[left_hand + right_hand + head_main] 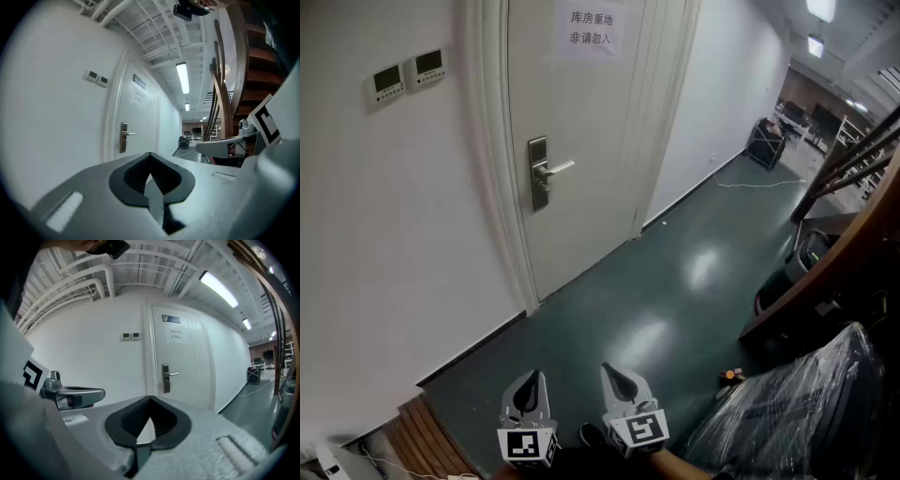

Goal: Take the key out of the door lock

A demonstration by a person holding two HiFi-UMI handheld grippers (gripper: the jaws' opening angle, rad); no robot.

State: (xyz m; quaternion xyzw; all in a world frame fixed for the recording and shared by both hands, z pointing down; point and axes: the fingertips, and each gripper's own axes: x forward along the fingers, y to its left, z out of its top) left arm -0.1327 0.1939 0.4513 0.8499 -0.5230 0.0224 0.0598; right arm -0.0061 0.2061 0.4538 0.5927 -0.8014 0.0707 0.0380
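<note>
The left tongs are shut with nothing in them: in the left gripper view the ribbed pads meet at their tips. The right tongs are likewise shut and empty, tips together in the right gripper view. In the head view both sit low, at 6 o'clock, side by side but not touching. They point toward 12 o'clock over the dark green floor.

Well apart from them, at 12 o'clock of the left tongs, stands the closed white door. Its metal lock plate is near the door's left edge, and the handle sticks out toward 3 o'clock. The key is too small to make out from here, and the lower part of the plate, under the handle, shows no detail.

A paper sign hangs at the door's top. Two small wall panels sit at 10 o'clock of the plate. A plastic-wrapped bundle lies at 3 o'clock of the right tongs. A wooden stair rises along the right edge. Wooden steps lie at 8 o'clock of the left tongs.
</note>
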